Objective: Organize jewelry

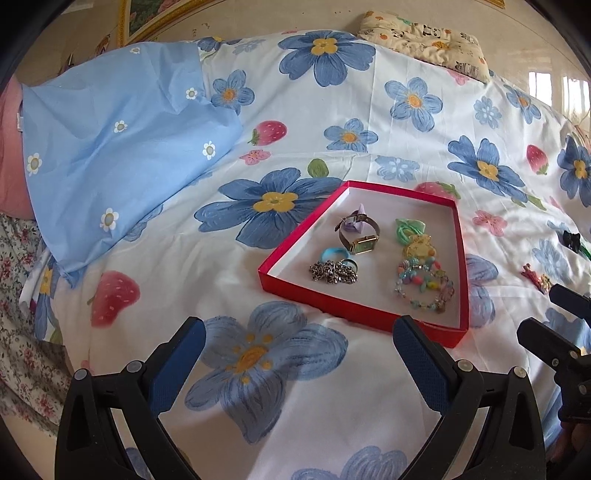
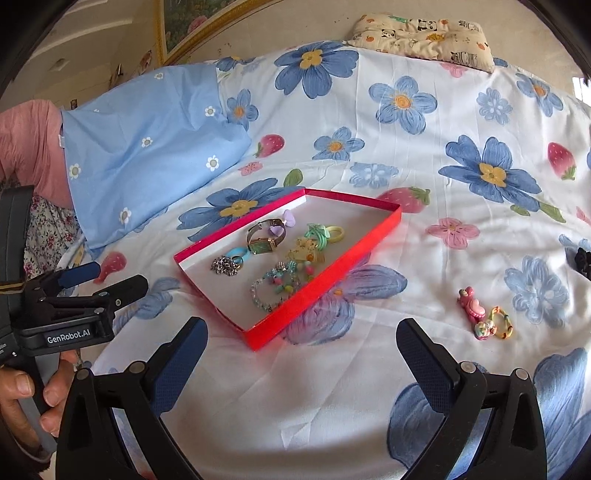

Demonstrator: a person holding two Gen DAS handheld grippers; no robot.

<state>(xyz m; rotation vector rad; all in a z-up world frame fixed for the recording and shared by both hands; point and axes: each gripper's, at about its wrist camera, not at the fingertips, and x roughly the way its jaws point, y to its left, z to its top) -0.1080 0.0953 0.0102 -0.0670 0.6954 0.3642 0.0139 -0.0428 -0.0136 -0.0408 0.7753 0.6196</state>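
A shallow red tray (image 1: 334, 300) (image 2: 325, 273) lies on the flowered bedsheet. It holds a gold watch (image 1: 360, 238) (image 2: 264, 240), a silver chain (image 1: 332, 274) (image 2: 224, 265), a beaded bracelet (image 1: 424, 286) (image 2: 275, 286), green hair ties (image 1: 408, 228) and a yellow bear clip (image 2: 303, 249). On the sheet right of the tray lie a pink clip (image 2: 469, 302), a small colourful ring piece (image 2: 496, 325) and a black clip (image 2: 583, 260). My left gripper (image 1: 298, 328) (image 2: 122, 277) stands open and empty just short of the tray's near-left edge. My right gripper (image 2: 302, 328) (image 1: 537, 312) hovers open and empty before the tray's near corner.
A light blue pillowcase (image 1: 118, 147) covers the bed's left side, with pink fabric (image 2: 26, 140) behind it. A patterned cushion (image 2: 424, 33) sits at the far edge. A hand (image 2: 22, 398) grips the left gripper's handle. A gold picture frame (image 2: 192, 33) leans on the wall.
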